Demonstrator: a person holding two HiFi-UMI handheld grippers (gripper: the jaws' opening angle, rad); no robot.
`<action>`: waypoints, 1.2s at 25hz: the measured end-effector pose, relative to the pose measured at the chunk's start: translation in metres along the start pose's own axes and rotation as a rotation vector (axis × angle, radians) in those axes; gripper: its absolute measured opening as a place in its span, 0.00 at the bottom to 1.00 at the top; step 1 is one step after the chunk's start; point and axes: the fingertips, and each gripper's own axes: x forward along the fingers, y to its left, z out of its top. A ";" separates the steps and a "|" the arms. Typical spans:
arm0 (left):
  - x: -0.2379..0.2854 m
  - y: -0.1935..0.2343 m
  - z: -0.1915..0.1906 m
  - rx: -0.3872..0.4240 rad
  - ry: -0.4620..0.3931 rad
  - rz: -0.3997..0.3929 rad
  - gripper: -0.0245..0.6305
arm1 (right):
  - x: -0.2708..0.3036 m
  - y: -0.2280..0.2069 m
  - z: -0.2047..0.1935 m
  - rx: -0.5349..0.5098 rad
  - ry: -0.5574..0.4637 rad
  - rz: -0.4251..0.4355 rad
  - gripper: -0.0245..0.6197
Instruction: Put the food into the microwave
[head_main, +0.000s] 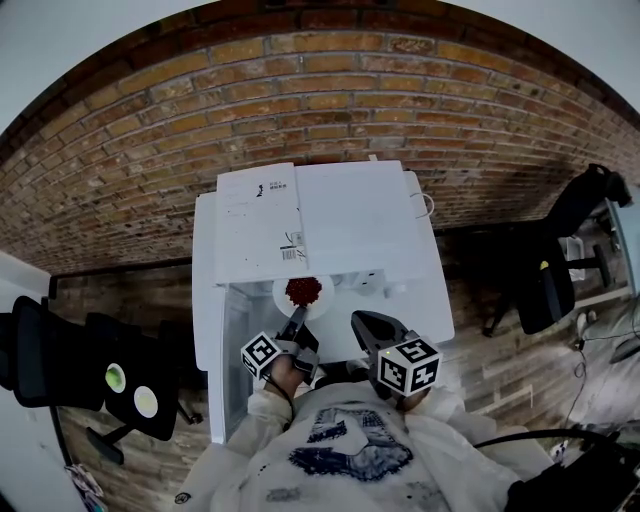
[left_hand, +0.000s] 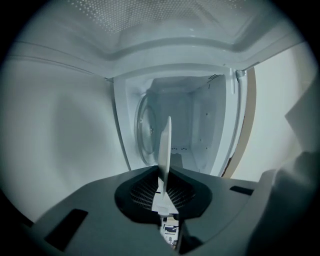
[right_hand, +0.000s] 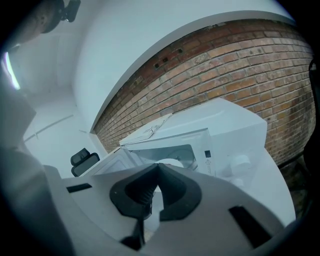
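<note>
Jaws of the left gripper (head_main: 298, 322) pinch the rim of a thin, smooth white plate (head_main: 284, 297) heaped with small red food (head_main: 303, 290), just at the mouth of the open microwave (head_main: 320, 215). The right gripper (head_main: 360, 320) waits beside it, jaws together on nothing. Gripped at one edge, the plate could tilt and spill, or clip the boxy door frame.

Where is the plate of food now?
Head view, centre: the plate is at the open front of the microwave, its rim held by the left gripper.
</note>
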 end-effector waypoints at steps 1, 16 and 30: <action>0.002 0.001 0.001 0.001 -0.001 0.002 0.10 | -0.001 -0.001 0.001 -0.001 0.000 -0.002 0.06; 0.028 0.014 0.016 -0.012 -0.023 0.021 0.10 | -0.007 -0.010 0.004 -0.005 -0.006 -0.032 0.06; 0.041 0.033 0.024 -0.015 -0.026 0.063 0.09 | -0.008 -0.013 0.001 0.002 0.001 -0.043 0.06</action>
